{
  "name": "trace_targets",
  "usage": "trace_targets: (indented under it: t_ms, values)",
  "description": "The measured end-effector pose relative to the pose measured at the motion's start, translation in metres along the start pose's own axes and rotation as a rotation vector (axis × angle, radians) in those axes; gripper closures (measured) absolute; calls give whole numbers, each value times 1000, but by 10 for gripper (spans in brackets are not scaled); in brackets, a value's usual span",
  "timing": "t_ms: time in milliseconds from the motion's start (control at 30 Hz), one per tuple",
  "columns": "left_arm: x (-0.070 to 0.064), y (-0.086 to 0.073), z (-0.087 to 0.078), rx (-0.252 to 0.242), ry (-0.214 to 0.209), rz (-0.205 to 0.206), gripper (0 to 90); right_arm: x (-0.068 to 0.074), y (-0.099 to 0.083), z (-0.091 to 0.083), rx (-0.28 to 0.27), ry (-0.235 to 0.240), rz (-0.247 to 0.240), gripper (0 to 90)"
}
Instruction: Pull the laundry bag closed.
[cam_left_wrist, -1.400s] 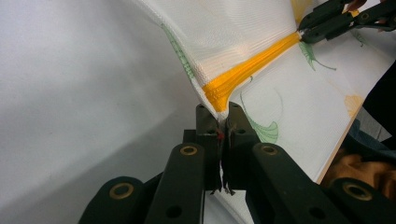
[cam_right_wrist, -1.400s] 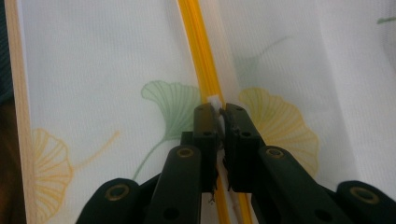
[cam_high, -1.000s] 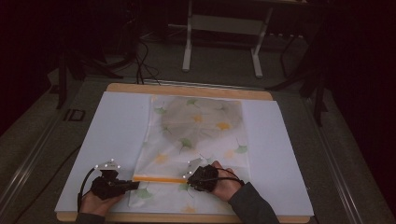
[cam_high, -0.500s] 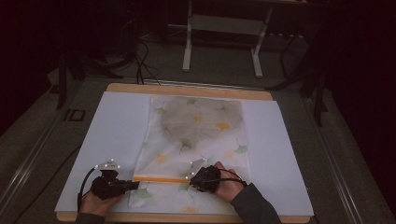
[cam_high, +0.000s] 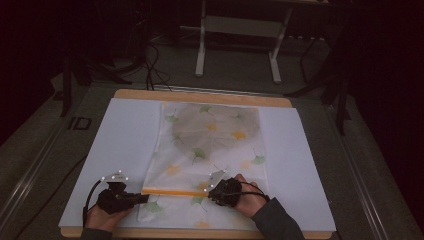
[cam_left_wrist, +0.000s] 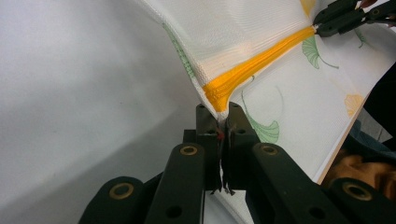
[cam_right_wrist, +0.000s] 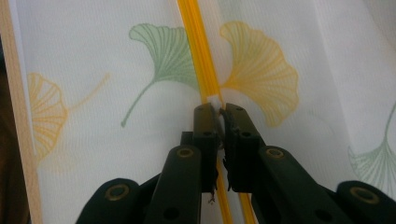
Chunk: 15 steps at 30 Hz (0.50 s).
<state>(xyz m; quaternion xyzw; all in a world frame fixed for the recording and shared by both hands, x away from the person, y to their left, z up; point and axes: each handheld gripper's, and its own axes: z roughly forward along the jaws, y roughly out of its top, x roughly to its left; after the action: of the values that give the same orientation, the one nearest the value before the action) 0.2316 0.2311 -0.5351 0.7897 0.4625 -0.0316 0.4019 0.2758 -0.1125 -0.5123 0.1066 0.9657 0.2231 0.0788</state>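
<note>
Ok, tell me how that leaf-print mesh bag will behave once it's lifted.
Probably floppy: the mesh bag already curves up from the left gripper. Likely light, being thin and see-through. The orange zipper may stay straighter, pinched by the right gripper.

One white mesh bag (cam_high: 207, 150) printed with ginkgo leaves is counted on the table, and one orange zipper band (cam_high: 172, 192) is counted across it. One white mat (cam_high: 125, 135) is laid beneath the bag, and one wooden tabletop (cam_high: 200, 97) is seen under the mat. Two handheld grippers are counted: one left gripper (cam_high: 142, 198) and one right gripper (cam_high: 210, 192). Two black jaws are counted on each gripper, four in all. Two hands are counted, one behind each gripper. On the floor beyond the table, one white metal frame (cam_high: 237, 30) is counted, with two upright legs.
</note>
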Motion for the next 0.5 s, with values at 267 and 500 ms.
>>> trace_targets:
  t_ms: [267,500]
  values:
    - [0,0,0,-2,-2,-2,871,-1,-4,-2,12,-7,0,845]
    - [0,0,0,-2,0,-2,871,-3,-8,-5,19,-14,4,845]
